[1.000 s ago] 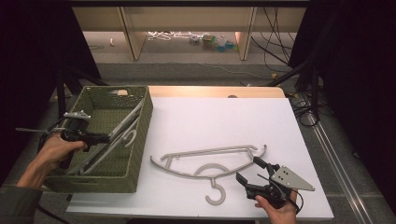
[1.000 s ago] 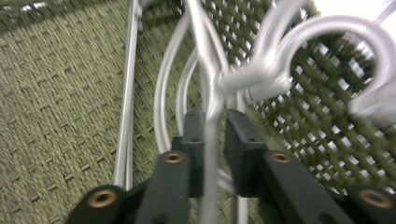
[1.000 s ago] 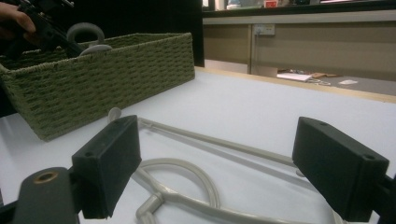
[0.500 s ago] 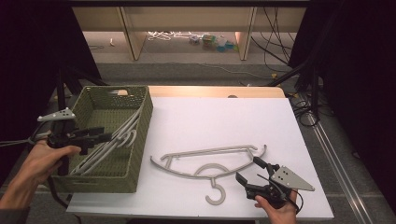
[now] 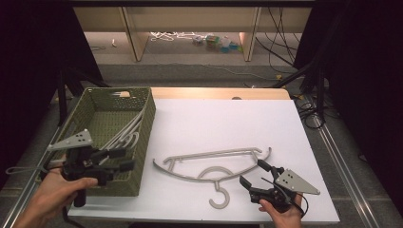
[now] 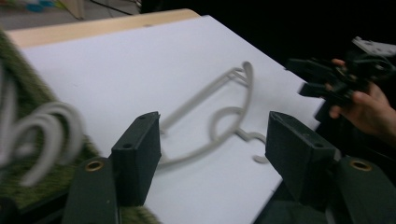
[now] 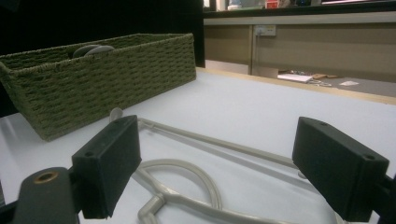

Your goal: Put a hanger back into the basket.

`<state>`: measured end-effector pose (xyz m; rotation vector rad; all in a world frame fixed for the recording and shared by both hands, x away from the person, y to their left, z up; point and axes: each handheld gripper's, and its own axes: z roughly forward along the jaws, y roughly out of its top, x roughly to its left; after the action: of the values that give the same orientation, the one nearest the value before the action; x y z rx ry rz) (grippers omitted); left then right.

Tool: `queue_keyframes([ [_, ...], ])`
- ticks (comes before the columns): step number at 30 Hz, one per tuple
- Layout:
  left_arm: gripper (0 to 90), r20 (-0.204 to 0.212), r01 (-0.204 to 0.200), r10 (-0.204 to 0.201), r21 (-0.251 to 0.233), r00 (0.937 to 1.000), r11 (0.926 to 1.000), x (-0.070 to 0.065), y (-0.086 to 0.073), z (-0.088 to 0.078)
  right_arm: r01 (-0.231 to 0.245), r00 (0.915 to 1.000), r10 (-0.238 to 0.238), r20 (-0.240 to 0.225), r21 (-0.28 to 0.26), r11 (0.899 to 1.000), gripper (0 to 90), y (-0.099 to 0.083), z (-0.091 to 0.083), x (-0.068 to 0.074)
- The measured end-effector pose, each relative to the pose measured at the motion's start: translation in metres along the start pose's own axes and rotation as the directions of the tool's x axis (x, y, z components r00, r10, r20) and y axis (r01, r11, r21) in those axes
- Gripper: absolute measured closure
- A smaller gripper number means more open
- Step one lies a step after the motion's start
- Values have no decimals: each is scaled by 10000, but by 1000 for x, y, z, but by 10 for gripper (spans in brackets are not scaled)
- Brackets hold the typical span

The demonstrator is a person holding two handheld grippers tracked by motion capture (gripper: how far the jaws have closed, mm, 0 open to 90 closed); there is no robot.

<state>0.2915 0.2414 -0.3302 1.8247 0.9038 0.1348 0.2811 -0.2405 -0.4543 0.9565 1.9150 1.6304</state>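
Grey hangers (image 5: 126, 134) already in green basket (image 5: 142, 142); one hanger (image 5: 214, 164) left on white table (image 5: 228, 118). Left gripper (image 5: 124, 159) over basket's near end, right gripper (image 5: 252, 173) beside hanger, both wide open, empty.

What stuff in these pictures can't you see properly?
- Hangers in the basket: how many, high view; the green basket wall and the left claw cover them.
- Same hangers, left gripper view: blurred.
- Hanger on the table, right gripper view: hook cut off by the bottom edge.
- Floor clutter, high view: too small.
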Motion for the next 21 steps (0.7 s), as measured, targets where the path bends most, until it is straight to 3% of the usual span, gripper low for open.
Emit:
queue_keyframes([
  [1,351,114,-97,95,218,9999,9997,-3,-1,2,1,10000,-1,-3,-7,10000,160,0,0,0],
  [2,351,163,-173,173,35,9997,9998,-7,-2,5,-3,10000,3,-4,-7,10000,160,0,0,0],
  [10,351,729,-585,560,326,9958,9978,-32,-3,34,1,10000,-1,-4,10,10000,159,0,0,0],
  [17,344,1006,-747,711,317,9924,9967,-40,2,67,154,9999,-155,-65,-148,9998,160,0,1,-1],
  [21,342,1441,-811,739,444,9868,9957,-45,6,85,166,9998,-167,-78,-161,9997,160,0,1,-1],
])
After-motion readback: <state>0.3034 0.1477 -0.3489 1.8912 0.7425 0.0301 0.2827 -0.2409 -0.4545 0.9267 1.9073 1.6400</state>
